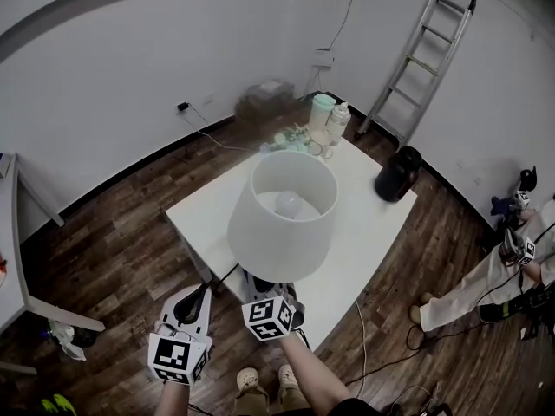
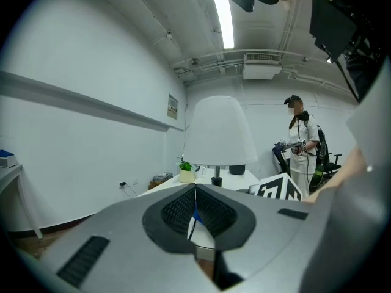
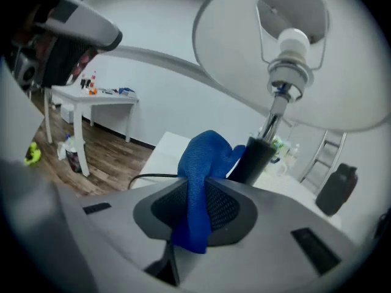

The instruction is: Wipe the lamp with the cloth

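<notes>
While the right gripper (image 3: 198, 200) is clamping its jaws on the blue cloth (image 3: 204, 163), the cloth is bunching up above the jaws, and its upper fold is meeting the black stem (image 3: 256, 157) low on the lamp (image 1: 282, 215). Left gripper (image 2: 195, 209): jaws pressing together, nothing between them. It is hanging off the table's near corner, just beside the right one, and pointing at the lamp.

The right gripper is sitting under the shade (image 3: 293, 96), whose lower rim is overhanging it. The bulb (image 3: 295, 41) is showing inside. In the head view the shade is hiding the right jaws, and only the marker cube (image 1: 269, 316) is sticking out.

The lamp is standing near the front edge of the white table (image 1: 373, 232). A black cord (image 3: 149, 177) is running off that edge on the left. Open tabletop is lying to the right of the lamp and behind it.

A black jug (image 1: 399, 173) is standing at the right edge. Bottles (image 1: 331, 121) and a small plant (image 2: 184, 170) are standing at the far edge. All are well apart from the lamp. A ladder (image 1: 423, 59) is leaning on the wall, and a person (image 2: 301, 145) is standing beyond the table.
</notes>
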{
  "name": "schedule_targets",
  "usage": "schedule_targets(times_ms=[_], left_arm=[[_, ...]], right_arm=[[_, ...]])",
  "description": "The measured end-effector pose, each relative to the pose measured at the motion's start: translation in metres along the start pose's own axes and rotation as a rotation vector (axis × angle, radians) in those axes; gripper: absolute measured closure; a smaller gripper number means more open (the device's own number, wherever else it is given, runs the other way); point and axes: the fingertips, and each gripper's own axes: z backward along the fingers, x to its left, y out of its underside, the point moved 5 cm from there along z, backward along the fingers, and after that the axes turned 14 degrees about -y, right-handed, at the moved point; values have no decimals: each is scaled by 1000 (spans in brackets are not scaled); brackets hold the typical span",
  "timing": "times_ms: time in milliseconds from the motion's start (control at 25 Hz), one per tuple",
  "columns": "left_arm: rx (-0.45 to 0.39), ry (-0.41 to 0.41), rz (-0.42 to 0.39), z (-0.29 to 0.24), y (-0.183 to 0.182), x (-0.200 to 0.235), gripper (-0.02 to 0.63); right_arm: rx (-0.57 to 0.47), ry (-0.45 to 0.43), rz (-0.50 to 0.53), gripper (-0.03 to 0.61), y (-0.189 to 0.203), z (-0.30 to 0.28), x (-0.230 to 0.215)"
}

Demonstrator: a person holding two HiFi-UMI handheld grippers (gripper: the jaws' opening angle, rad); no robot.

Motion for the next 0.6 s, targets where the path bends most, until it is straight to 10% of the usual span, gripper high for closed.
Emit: schedule_targets(times_ms=[160,600], left_arm=[[3,7,15,0,4,-7,603],[31,25,18,3,7,-29,603]], right_arm=[[-52,-120,35,503,1,17,21],[-431,118,23,503,-24,111,-64]])
